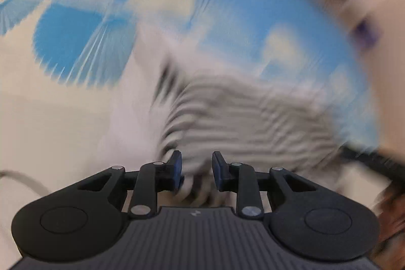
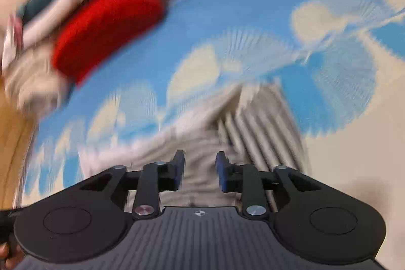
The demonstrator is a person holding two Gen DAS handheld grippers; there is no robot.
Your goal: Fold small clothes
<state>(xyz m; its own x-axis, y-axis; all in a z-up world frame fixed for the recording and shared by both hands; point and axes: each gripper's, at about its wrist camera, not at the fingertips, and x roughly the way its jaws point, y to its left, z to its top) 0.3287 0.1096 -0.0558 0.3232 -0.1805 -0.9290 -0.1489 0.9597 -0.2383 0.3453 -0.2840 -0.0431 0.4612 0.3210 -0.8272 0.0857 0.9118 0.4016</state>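
On the blue-and-cream patterned sheet lies a small grey striped garment, and both grippers hang over it, pointing steeply down. Both views are badly smeared, so fine detail is lost. From the left wrist, the left gripper sits over the near edge of the garment with its jaws apart and striped cloth showing in the gap; the pads do not appear to press on it. From the right wrist, the right gripper is likewise parted, with a gap between the pads and the cloth running under and beyond them toward a straight folded-looking edge. I judge neither one has hold of the fabric. A red cloth and a heap of other clothes lie well apart at the sheet's far corner. The step in hand looks like a regrip between folds. Next, I'd say, each gripper needs to settle on an edge or corner, close on one layer cleanly, then lift and carry it across together so the fold lands square.
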